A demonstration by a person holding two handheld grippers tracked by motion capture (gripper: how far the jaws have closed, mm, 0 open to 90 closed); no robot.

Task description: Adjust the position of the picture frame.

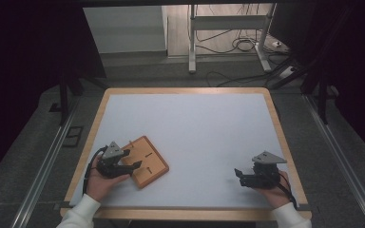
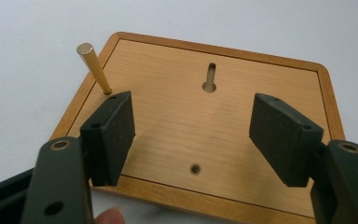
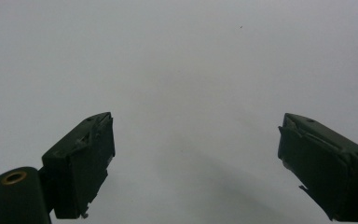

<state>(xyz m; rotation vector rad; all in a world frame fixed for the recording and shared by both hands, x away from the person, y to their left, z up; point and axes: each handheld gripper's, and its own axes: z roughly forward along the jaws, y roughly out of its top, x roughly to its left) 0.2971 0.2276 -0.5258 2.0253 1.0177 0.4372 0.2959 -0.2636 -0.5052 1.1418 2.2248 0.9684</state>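
Note:
A flat wooden board (image 1: 147, 160) lies on the white table mat at the front left. In the left gripper view the board (image 2: 168, 126) shows a keyhole slot (image 2: 209, 78), a small round hole (image 2: 195, 168) and a brass peg (image 2: 94, 68) standing at one corner. My left gripper (image 1: 133, 167) (image 2: 191, 135) hovers open over the board's near edge, nothing between its jaws. My right gripper (image 1: 240, 176) (image 3: 196, 163) is held open above bare white mat at the front right, apart from the board.
The white mat (image 1: 195, 128) sits in a wooden table rim (image 1: 275, 118). Beyond the table stand a metal frame (image 1: 192, 42) and loose cables (image 1: 237, 45) on the floor. Dark curtains flank both sides.

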